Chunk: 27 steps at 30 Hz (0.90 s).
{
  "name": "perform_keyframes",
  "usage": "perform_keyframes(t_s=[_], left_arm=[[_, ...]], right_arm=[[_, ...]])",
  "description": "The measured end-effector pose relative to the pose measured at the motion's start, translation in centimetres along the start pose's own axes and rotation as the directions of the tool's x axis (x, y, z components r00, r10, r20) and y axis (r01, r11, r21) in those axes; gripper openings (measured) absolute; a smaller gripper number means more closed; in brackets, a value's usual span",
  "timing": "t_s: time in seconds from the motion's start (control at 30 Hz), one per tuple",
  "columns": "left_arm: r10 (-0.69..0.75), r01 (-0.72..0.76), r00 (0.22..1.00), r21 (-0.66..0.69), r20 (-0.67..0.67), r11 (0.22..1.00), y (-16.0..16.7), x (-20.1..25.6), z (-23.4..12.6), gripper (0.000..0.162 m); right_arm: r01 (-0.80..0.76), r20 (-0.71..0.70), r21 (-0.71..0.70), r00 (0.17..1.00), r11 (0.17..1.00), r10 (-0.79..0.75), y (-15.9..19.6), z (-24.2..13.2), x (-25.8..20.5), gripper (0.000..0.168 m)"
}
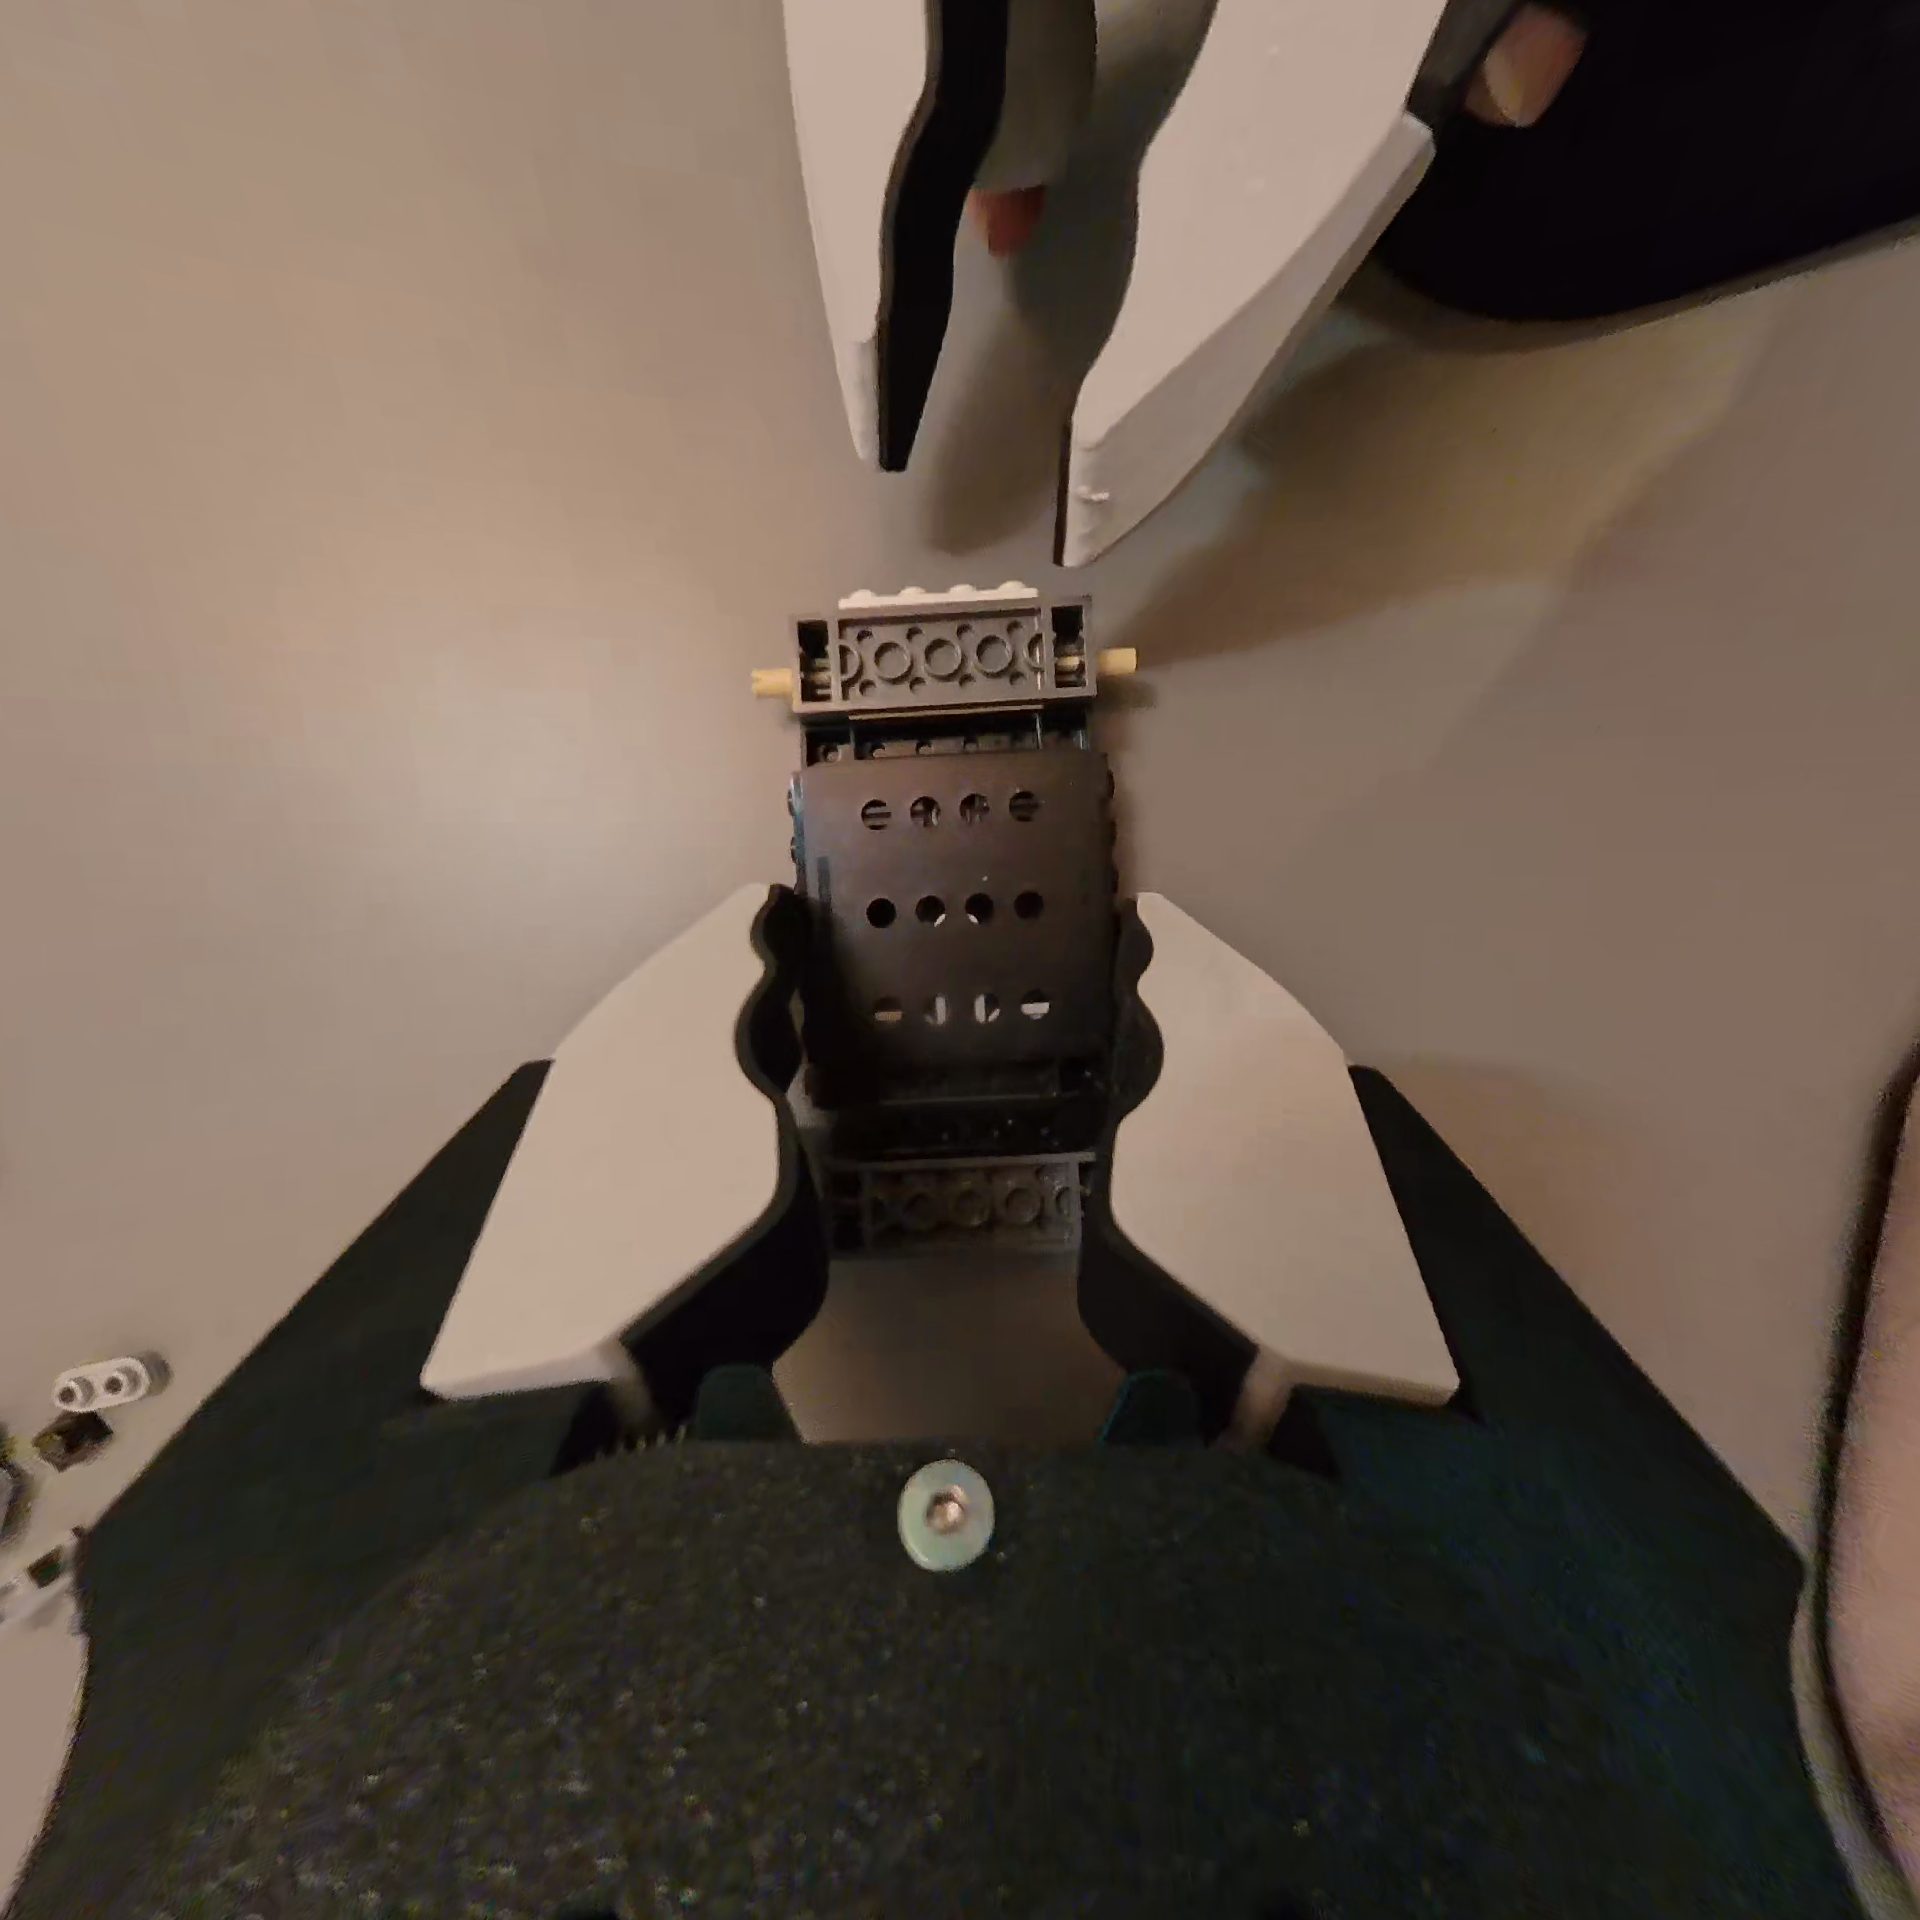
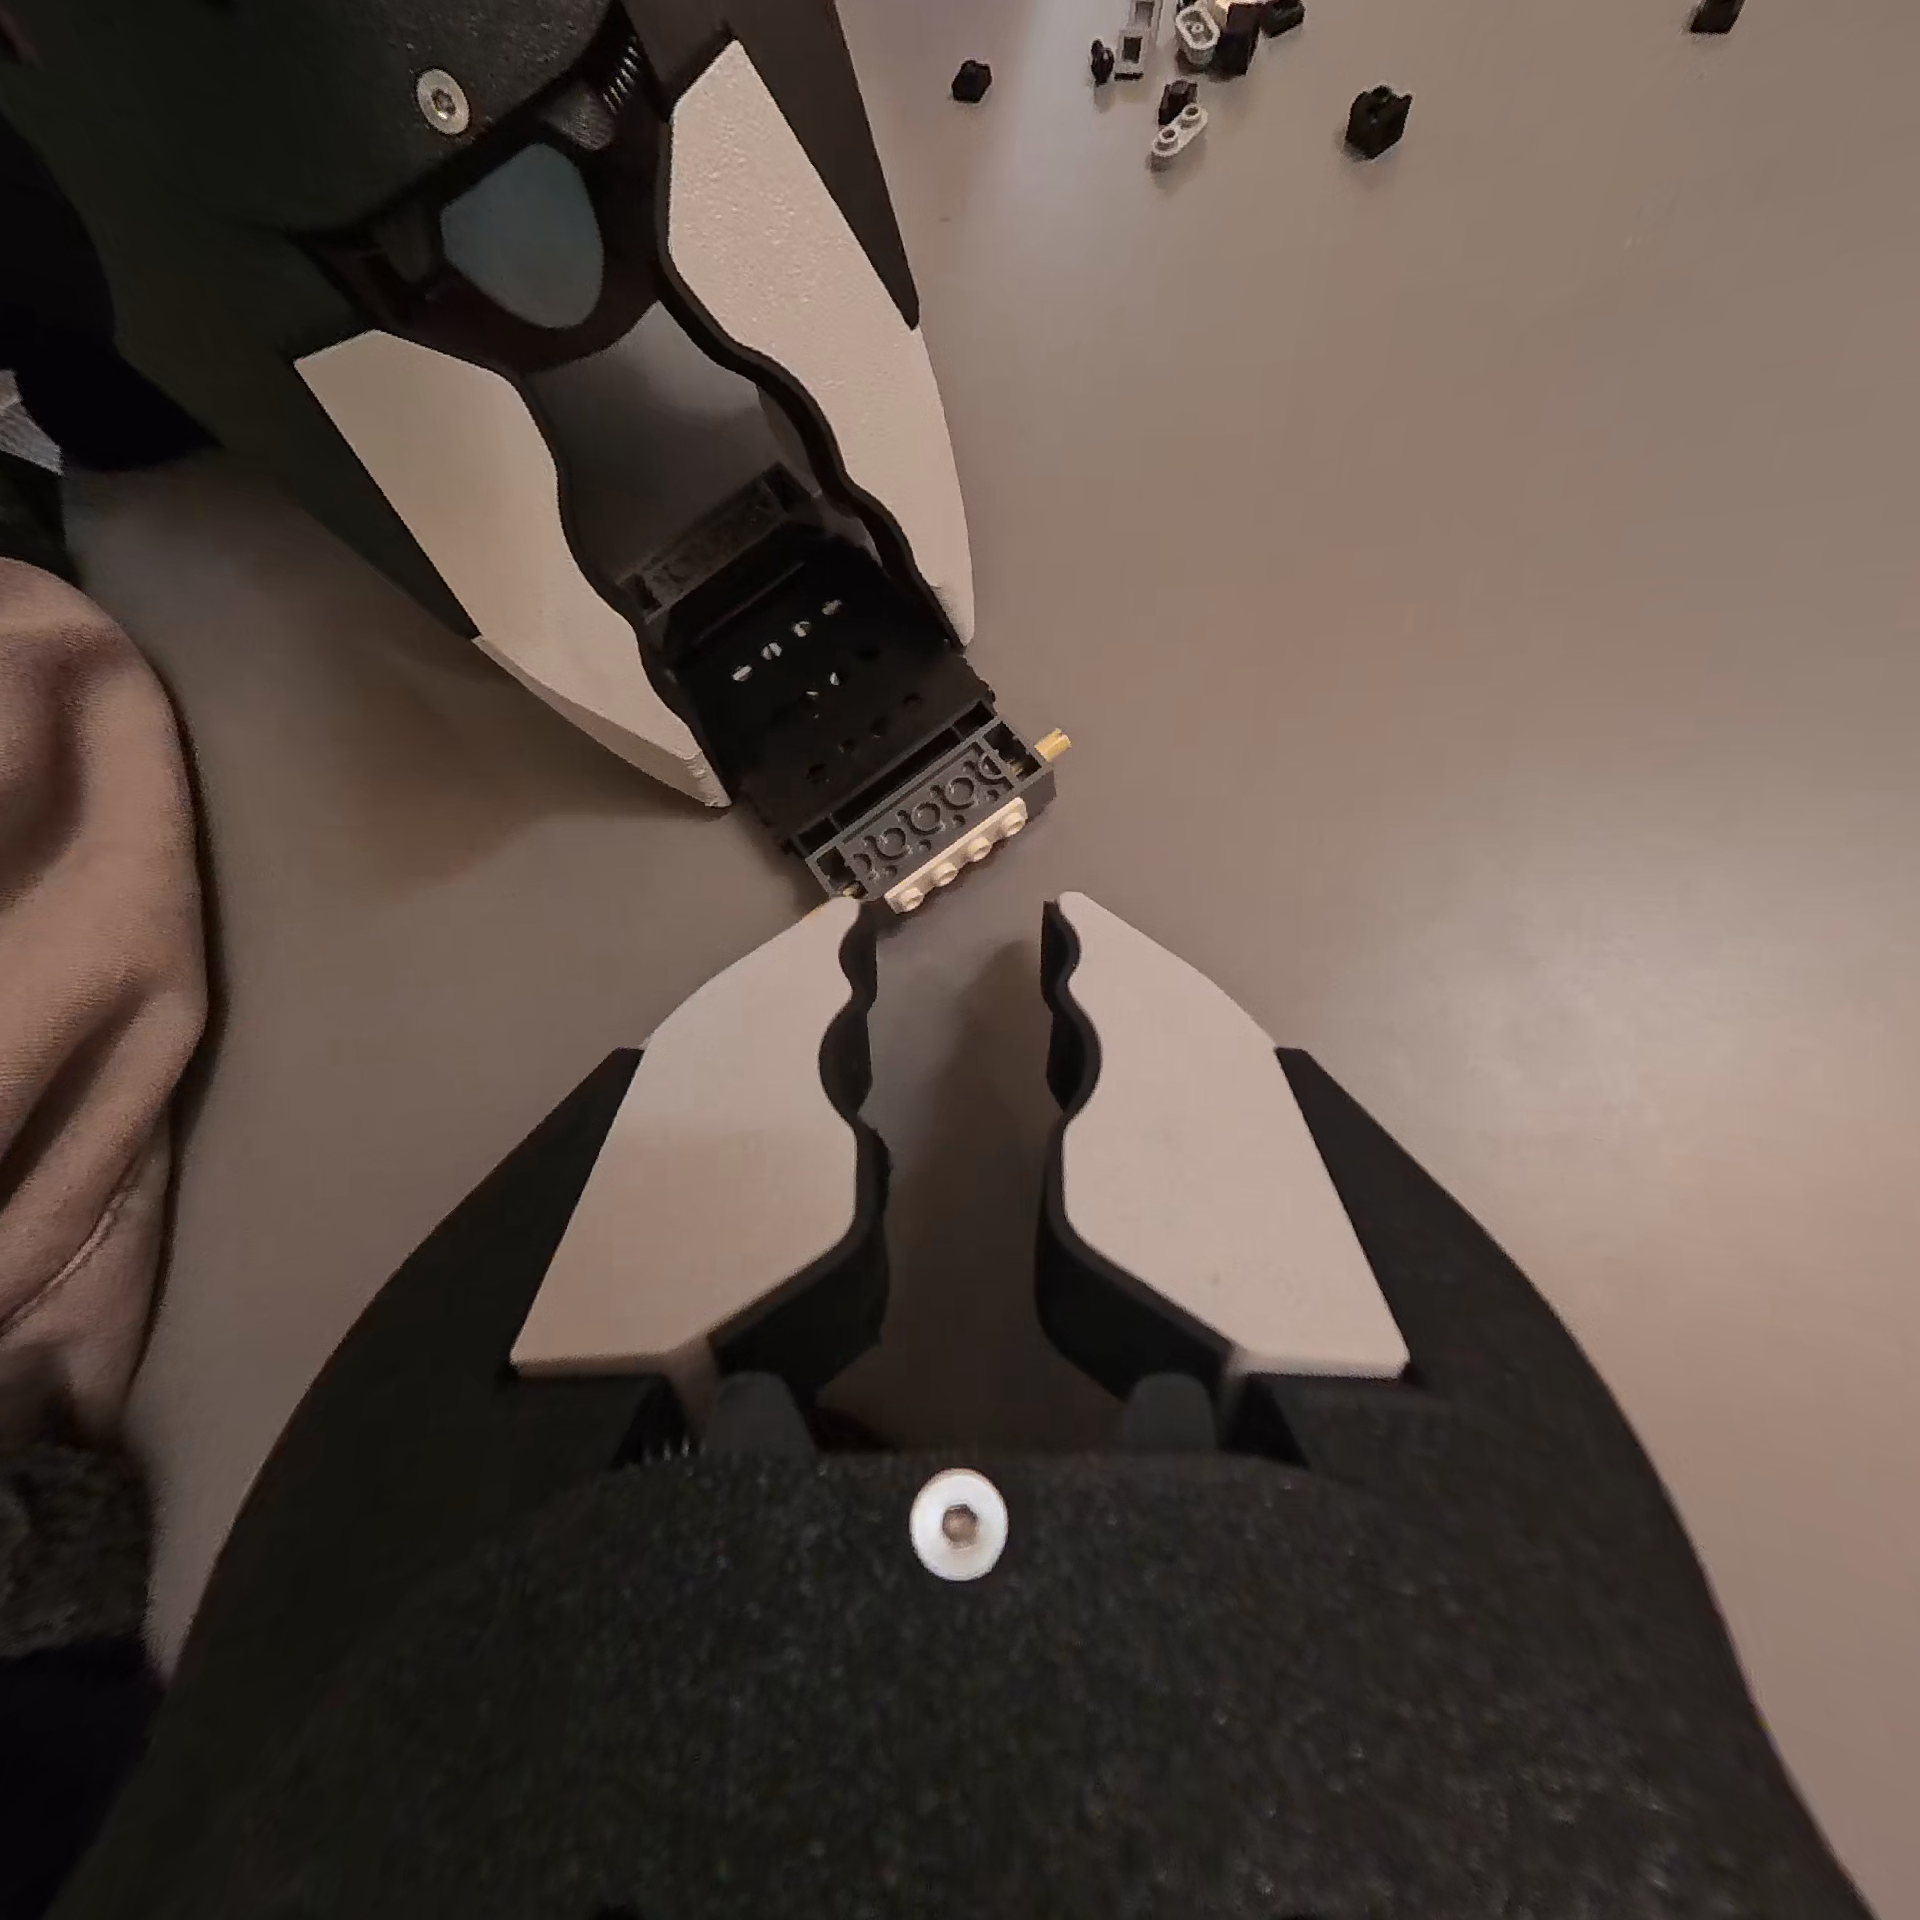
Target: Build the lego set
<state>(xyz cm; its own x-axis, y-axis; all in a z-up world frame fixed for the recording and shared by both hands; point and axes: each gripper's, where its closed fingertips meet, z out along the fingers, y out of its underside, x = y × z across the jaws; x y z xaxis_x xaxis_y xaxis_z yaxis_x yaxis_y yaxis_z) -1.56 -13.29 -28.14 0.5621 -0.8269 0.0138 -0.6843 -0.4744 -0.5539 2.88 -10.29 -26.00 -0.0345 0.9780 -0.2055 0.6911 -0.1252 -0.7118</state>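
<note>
While the left tongs [image 1: 951,935] clamp the black model [image 1: 951,914] upside down, the right tongs [image 2: 956,914] gape empty just beyond its grey end; approach squarely, probably avoiding the tan pin [image 1: 1120,657].

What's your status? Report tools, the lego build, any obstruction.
Left tool shut on lego build. Right tool open, empty, at its grey end. Loose pieces far off, nothing in the way.
</note>
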Motion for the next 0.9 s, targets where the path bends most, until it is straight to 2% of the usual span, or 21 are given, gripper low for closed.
perform_keyframes(t_s=[0.17, 0.3, 0.4, 0.5, 0.6, 0.67, 0.9], left_arm=[[0.130, -0.137, 0.982, 0.047, 0.135, 0.989, -0.4, -0.8, -0.8, 0.058], [0.190, -0.218, 0.947, 0.083, 0.259, 0.972, -1.0, -1.3, -2.1, 0.058], [0.228, -0.265, 0.922, 0.080, 0.312, 0.961, -1.4, -1.1, -2.8, 0.058], [0.262, -0.305, 0.895, 0.065, 0.361, 0.950, -1.6, -1.1, -3.3, 0.058], [0.288, -0.340, 0.868, 0.061, 0.405, 0.939, -1.9, -1.1, -4.3, 0.058], [0.307, -0.364, 0.849, 0.055, 0.431, 0.930, -2.0, -1.1, -4.9, 0.058], [0.415, -0.497, 0.723, -0.001, 0.552, 0.868, -2.4, -1.4, -6.8, 0.058]], right_arm=[[-0.130, 0.097, 0.088, 0.988, 0.988, 0.122, -1.0, -1.0, -0.6, 0.032], [-0.321, 0.201, 0.182, 0.937, 0.930, 0.284, -3.0, -1.2, -1.3, 0.039], [-0.369, 0.212, 0.214, 0.921, 0.904, 0.326, -4.3, -0.5, -1.7, 0.042], [-0.387, 0.205, 0.202, 0.915, 0.900, 0.347, -4.7, 0.4, -1.5, 0.035], [-0.429, 0.274, 0.207, 0.888, 0.879, 0.369, -5.2, 0.4, -1.9, 0.023], [-0.439, 0.311, 0.220, 0.878, 0.871, 0.363, -5.7, 0.3, -2.2, 0.021], [-0.356, 0.288, 0.307, 0.918, 0.883, 0.271, -7.1, -0.4, -2.9, 0.018]])
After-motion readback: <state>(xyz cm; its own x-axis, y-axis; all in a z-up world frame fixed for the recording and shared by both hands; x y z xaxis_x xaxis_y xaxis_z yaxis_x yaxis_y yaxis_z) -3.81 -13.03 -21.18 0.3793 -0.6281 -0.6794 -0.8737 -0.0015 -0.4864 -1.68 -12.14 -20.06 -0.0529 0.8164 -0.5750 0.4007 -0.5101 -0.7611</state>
